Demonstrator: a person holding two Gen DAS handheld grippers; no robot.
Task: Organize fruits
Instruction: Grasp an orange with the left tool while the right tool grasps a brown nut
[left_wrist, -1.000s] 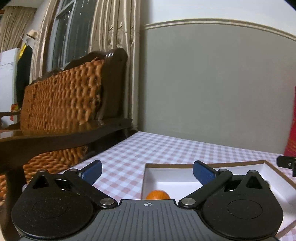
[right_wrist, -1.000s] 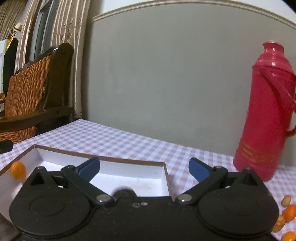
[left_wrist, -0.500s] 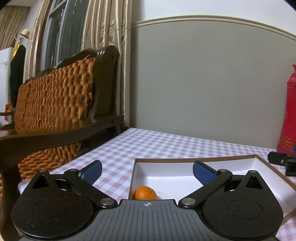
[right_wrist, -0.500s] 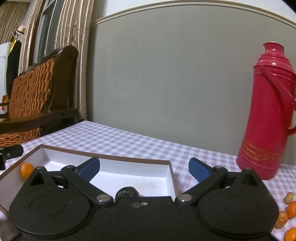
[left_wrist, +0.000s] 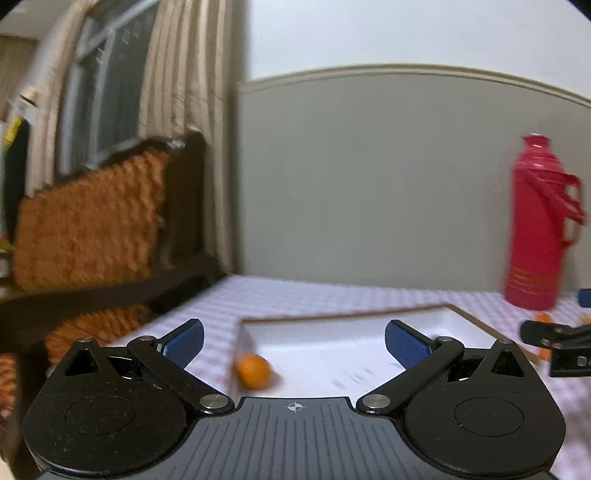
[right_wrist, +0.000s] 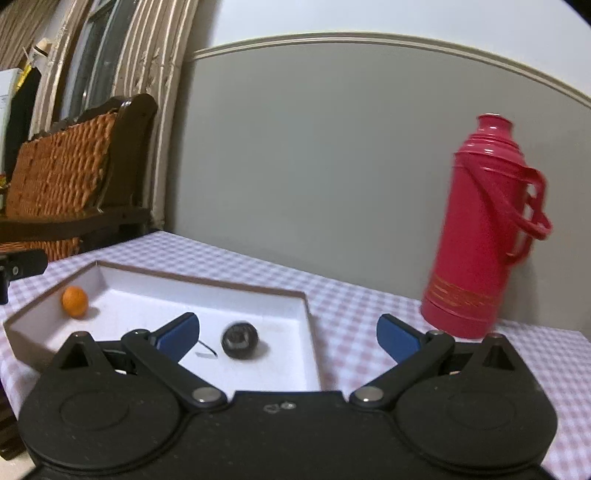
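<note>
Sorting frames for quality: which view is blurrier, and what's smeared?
Left wrist view: heavy motion blur; chair, checked cloth and orange smear. Right wrist view: mostly sharp, slight blur on the flask and tray rim; fisheye bends the wall rail in both.

Small orange fruit (right_wrist: 74, 301), round, lies in the white box (right_wrist: 166, 280) w/ brown rim, at its far-left corner, touching or just beside the left wall. Dark round fruit (right_wrist: 239, 339), blackish, sits on the box floor near the right wall. More orange bits (left_wrist: 543, 317) blurred on the tablecloth beyond the box's right edge.
</note>
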